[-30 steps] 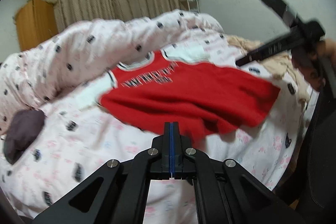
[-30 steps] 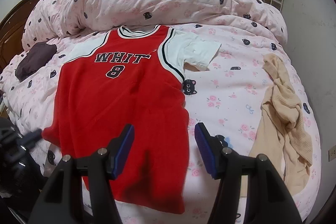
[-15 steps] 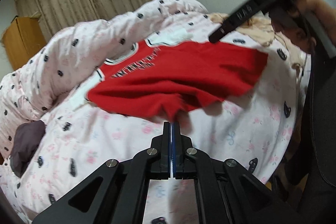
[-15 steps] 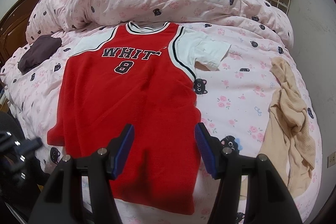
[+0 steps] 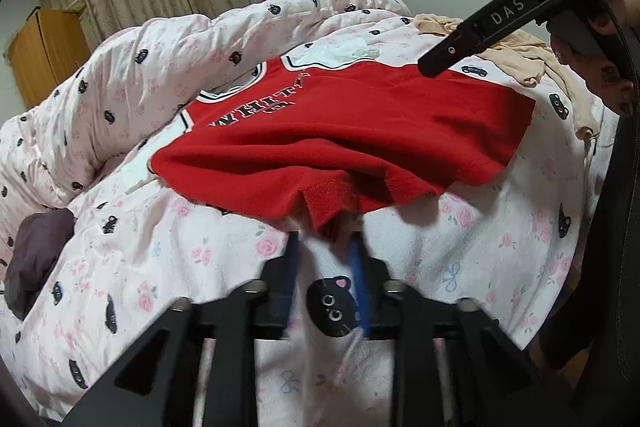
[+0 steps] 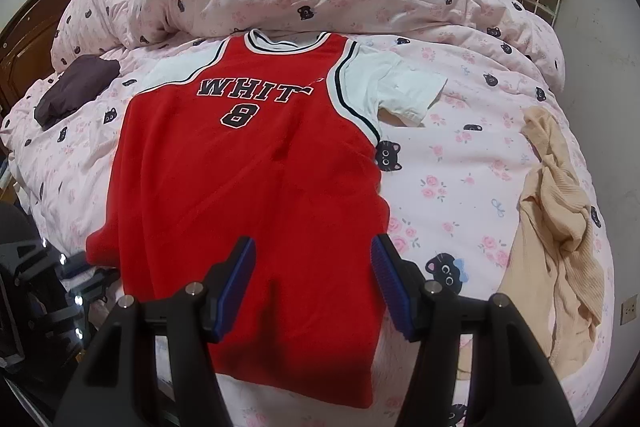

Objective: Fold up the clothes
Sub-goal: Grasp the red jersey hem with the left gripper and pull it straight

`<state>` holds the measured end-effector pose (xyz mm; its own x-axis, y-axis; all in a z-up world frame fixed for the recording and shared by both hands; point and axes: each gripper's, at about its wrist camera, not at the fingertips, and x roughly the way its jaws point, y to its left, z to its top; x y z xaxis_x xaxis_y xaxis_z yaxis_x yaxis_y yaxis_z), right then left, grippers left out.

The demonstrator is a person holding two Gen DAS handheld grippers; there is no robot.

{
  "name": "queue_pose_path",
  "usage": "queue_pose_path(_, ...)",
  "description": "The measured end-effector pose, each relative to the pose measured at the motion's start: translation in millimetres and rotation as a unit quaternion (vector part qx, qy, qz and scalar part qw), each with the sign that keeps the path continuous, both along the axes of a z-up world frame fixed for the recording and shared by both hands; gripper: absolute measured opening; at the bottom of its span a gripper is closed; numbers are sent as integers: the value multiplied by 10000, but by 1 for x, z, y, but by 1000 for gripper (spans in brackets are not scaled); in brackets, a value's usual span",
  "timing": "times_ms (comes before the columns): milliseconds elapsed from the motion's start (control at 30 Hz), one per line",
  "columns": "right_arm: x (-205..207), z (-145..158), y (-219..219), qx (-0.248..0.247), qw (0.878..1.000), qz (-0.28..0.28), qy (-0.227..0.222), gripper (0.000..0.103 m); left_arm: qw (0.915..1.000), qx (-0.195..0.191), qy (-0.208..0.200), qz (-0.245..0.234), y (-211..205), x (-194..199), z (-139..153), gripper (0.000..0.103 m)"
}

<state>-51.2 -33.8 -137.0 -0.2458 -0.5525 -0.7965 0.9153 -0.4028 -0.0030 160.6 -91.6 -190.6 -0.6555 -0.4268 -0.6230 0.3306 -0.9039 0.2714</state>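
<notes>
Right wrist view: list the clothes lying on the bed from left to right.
Dark purple garment → red jersey with its white sleeve on the right side → beige garment near the bed's right edge.

Left gripper (image 5: 326, 259) opening at the hem corner of a red jersey (image 5: 352, 131) on a bed.

The blue-padded fingers (image 5: 357, 279) are blurred and spreading apart; the jersey's drooping hem corner hangs just beyond their tips, and the pads do not press on it. The jersey lies spread over a pink cat-print duvet (image 5: 132, 267), lettering toward the far side. The right gripper (image 5: 480, 31) reaches in from the upper right above it, held by a hand (image 5: 612, 67). A beige garment (image 5: 532, 63) lies beyond, a dark cloth (image 5: 36, 259) at the left.
</notes>
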Motion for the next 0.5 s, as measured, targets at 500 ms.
queue_pose_path(500,10,-3,-6,98,9996,220,121,62,9996,99,262,-11,-11,-1,5,2)
